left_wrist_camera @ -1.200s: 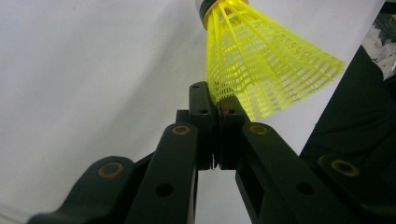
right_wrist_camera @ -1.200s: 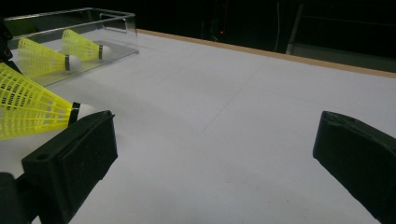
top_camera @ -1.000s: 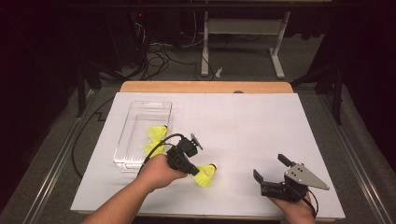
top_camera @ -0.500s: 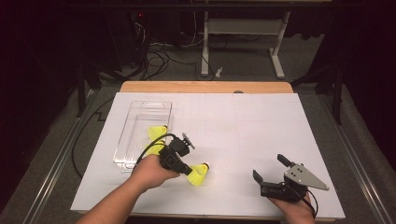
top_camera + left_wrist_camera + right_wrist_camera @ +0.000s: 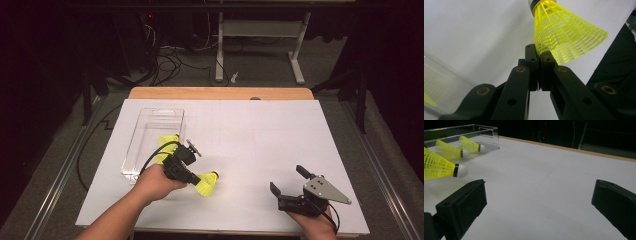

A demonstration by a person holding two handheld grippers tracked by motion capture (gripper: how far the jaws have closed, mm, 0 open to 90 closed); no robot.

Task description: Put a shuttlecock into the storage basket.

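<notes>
White table cover (image 5: 250,135) under dark room: left claw (image 5: 192,178) pinches shuttlecock (image 5: 207,182), right claw (image 5: 289,182) spread.

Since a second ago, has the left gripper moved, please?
Yes: the left gripper carried its shuttlecock leftward, closer to the clear box.

Left gripper (image 5: 192,177) jaws clamped; right gripper (image 5: 290,181) jaws apart.

Bare white table (image 5: 260,145); clear bin (image 5: 150,131) perhaps the only obstacle.
</notes>
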